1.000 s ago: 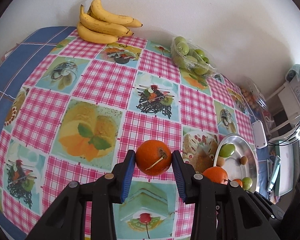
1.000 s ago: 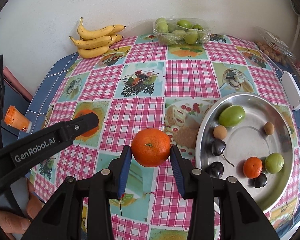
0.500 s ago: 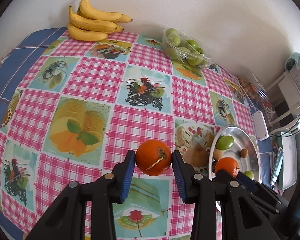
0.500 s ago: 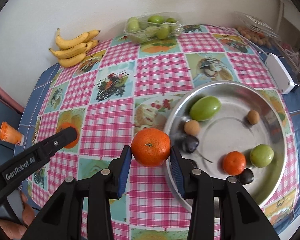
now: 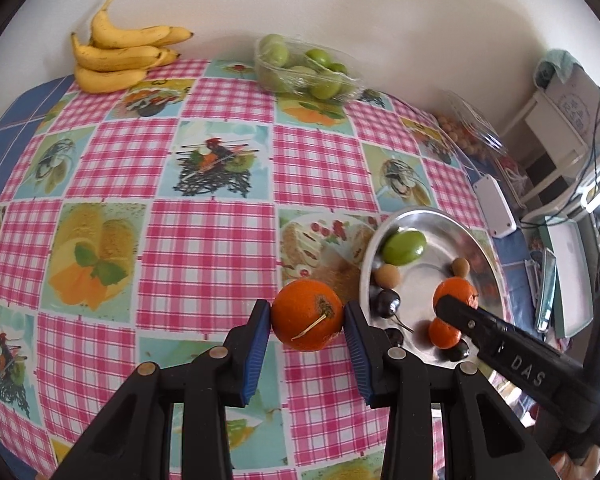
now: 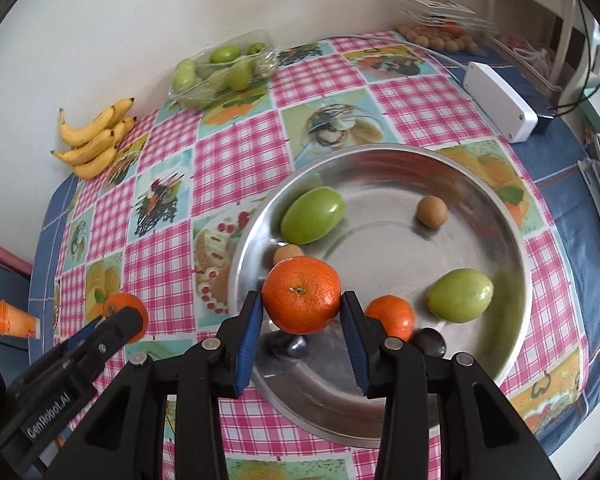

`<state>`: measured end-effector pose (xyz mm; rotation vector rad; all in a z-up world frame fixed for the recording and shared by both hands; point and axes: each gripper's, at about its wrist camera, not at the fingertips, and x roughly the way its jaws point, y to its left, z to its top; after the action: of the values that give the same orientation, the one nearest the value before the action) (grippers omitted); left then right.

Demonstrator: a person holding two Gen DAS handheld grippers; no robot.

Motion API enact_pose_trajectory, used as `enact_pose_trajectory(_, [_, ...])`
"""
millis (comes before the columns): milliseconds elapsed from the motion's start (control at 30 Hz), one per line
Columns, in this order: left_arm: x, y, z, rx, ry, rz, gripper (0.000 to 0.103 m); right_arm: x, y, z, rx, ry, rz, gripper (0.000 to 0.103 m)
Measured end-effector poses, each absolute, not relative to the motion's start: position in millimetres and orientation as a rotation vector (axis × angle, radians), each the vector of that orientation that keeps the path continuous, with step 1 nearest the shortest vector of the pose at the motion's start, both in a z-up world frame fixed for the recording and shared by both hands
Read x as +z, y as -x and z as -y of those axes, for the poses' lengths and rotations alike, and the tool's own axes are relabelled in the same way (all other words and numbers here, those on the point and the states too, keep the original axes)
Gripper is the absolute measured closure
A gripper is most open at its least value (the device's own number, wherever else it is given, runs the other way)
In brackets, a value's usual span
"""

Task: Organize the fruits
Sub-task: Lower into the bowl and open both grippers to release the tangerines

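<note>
Two tangerines pinched: right gripper (image 6: 301, 310) holds its tangerine (image 6: 301, 295) over the tray (image 6: 516, 232); left gripper's (image 5: 306, 322) tangerine (image 5: 306, 314) sits short, tray at 2 o'clock.

Bananas (image 5: 120, 56) behind at wall, tray (image 6: 512, 280) right, longan (image 6: 432, 211) in tray

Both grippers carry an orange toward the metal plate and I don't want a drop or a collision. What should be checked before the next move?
1. Right gripper clamps its orange: ok.
2. Left gripper clamps the second orange: ok.
3. Right orange over the metal plate: ok.
4. Left orange over the plate: not ok, it hangs over the tablecloth beside the rim.
5. Bare spot under the right orange: cannot tell; a dark cherry lies just below.
6. Grippers apart from each other: ok.
</note>
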<state>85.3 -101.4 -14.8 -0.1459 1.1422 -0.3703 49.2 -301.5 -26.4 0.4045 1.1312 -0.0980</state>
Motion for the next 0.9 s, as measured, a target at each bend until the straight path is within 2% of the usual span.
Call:
enact_pose_trajectory(433, [-20, -66, 172, -0.511, 0.017, -1.137, 0.063, -34, -34, 365, -0.196, -0.545, -1.103, 0.062])
enact_pose_trajectory(900, [-38, -64, 216, -0.554, -0.079, -1.131, 0.063, -40, -37, 370, -0.195, -0.544, -1.115, 0.061])
